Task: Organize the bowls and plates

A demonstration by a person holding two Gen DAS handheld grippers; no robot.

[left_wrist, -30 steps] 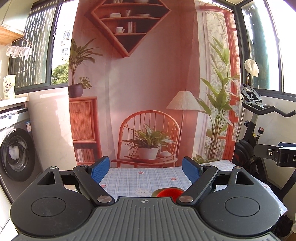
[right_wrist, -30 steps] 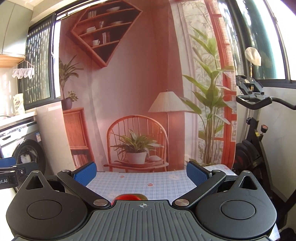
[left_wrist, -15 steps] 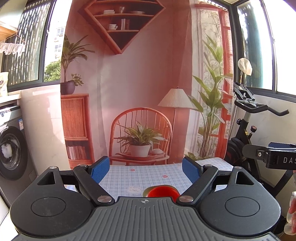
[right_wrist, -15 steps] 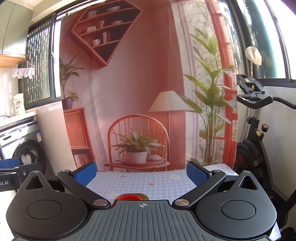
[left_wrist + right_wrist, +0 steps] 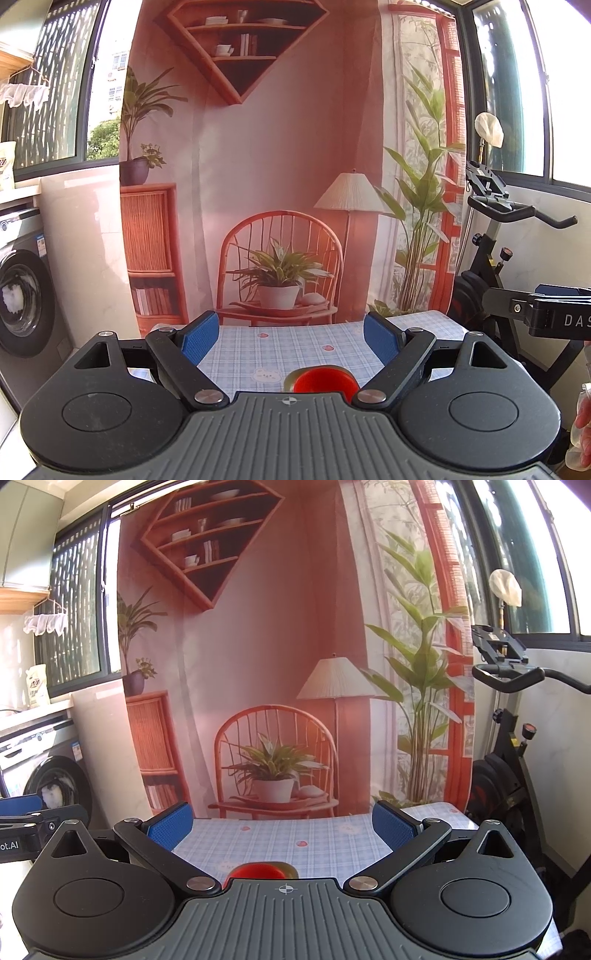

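A red bowl (image 5: 325, 380) sits on an olive-green plate (image 5: 290, 377) on the table with the blue checked cloth (image 5: 280, 347). Only their far rims show above my gripper body. My left gripper (image 5: 291, 338) is open and empty, held above and short of the bowl. The red bowl also shows in the right wrist view (image 5: 256, 871), with the plate edge (image 5: 288, 867) behind it. My right gripper (image 5: 282, 823) is open and empty, above the table. The rest of the dishes is hidden under both grippers.
A printed backdrop (image 5: 258, 166) hangs right behind the table's far edge. A washing machine (image 5: 22, 295) stands at the left. An exercise bike (image 5: 498, 240) stands at the right. My right gripper's side shows in the left wrist view (image 5: 554, 317).
The left view shifted left and back right and tipped slightly, so the bowl shows a bit more. The right gripper barely moved. Both stay open.
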